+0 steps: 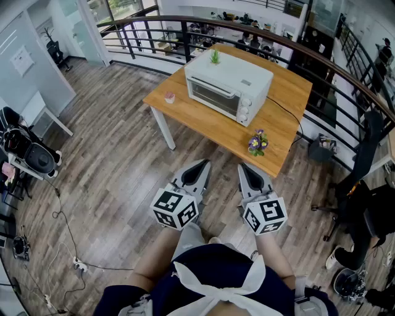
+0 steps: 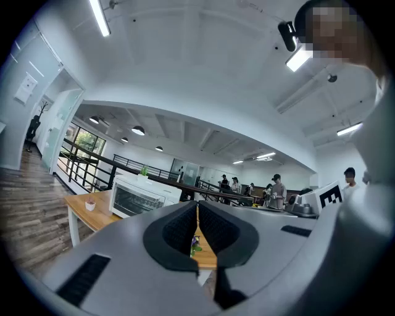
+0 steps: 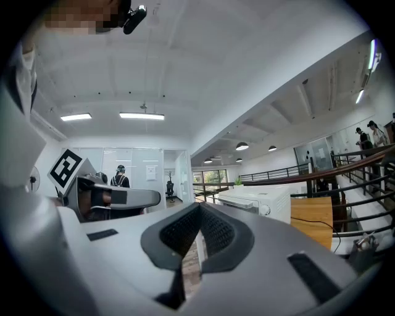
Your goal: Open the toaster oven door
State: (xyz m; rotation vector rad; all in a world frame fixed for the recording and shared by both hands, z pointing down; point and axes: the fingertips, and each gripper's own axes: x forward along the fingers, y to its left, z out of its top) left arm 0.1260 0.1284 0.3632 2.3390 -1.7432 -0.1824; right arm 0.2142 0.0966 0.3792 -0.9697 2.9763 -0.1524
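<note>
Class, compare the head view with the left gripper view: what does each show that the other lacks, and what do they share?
Only the head view: the left tool and right tool whole, from above, short of the table, plus a black cable crossing the tabletop. Only the left gripper view: the ceiling and its strip lights. Both: the white toaster oven, door shut, a green plant on top, a small pink pot, and the left tool's closed, empty jaws.

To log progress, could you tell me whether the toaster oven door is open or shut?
Shut: the toaster oven door sits flush against the front of the toaster oven, with its handle along the top edge.
</note>
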